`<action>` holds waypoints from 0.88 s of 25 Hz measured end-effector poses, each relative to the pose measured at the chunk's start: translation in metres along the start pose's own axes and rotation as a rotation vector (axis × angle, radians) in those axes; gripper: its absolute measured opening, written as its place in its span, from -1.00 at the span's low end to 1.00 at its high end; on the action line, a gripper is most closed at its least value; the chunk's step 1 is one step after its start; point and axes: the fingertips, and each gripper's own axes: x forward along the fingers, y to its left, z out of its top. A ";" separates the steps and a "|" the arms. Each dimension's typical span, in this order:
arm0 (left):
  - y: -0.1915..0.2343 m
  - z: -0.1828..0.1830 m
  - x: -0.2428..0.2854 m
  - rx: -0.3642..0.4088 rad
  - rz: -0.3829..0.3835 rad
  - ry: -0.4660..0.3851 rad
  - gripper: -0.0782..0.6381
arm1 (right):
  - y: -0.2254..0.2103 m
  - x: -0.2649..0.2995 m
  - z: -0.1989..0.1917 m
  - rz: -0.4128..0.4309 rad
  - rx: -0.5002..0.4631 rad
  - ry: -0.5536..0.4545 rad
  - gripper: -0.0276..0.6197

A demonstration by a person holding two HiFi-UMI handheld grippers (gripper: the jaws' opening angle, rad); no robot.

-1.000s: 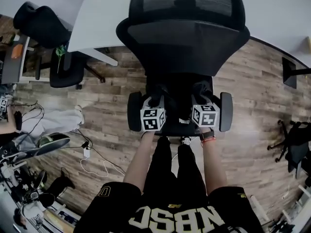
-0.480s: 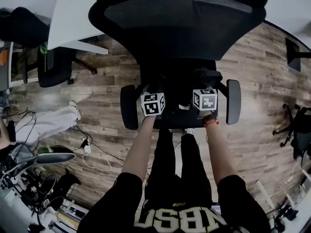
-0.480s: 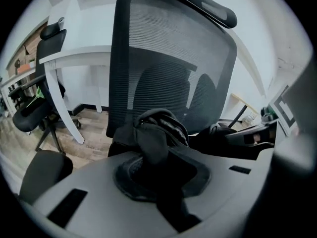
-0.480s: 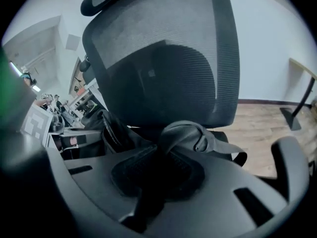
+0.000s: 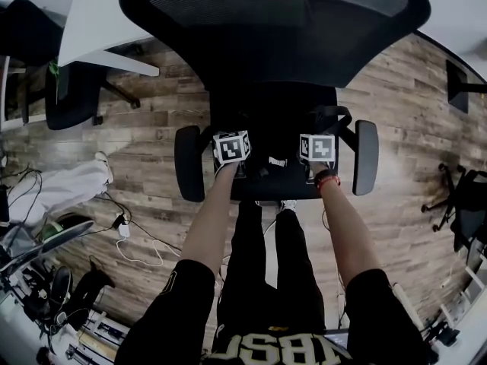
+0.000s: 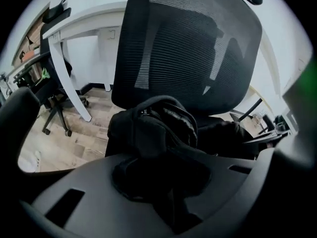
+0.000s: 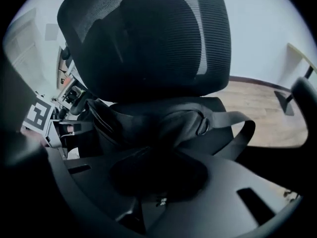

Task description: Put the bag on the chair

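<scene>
A black office chair (image 5: 266, 44) with a mesh back stands right in front of me. The black bag (image 5: 278, 124) rests on its seat between the two armrests. One strap (image 7: 242, 133) loops out to the right. My left gripper (image 6: 163, 182) is at the seat's front left, shut on bunched black bag fabric below the zipper (image 6: 173, 115). My right gripper (image 7: 158, 177) is at the seat's front right. Its jaws are opening, with dark bag fabric still between them. Both marker cubes (image 5: 231, 147) (image 5: 316, 147) show above the seat's front edge.
Armrests (image 5: 189, 163) (image 5: 366, 158) flank both grippers. A white desk (image 5: 99, 29) and a second black chair (image 5: 72, 93) stand at the far left. Cables (image 5: 125, 234) trail over the wood floor at the left. Another chair base (image 5: 456, 204) is at the right.
Both grippers have moved forward over the seat with the bag. The chair now fills more of the head view, and the bag sits lower on the seat.
</scene>
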 end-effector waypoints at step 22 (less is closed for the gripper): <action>0.039 -0.031 0.011 -0.037 0.007 0.011 0.18 | -0.051 0.020 -0.035 -0.030 0.052 0.025 -0.02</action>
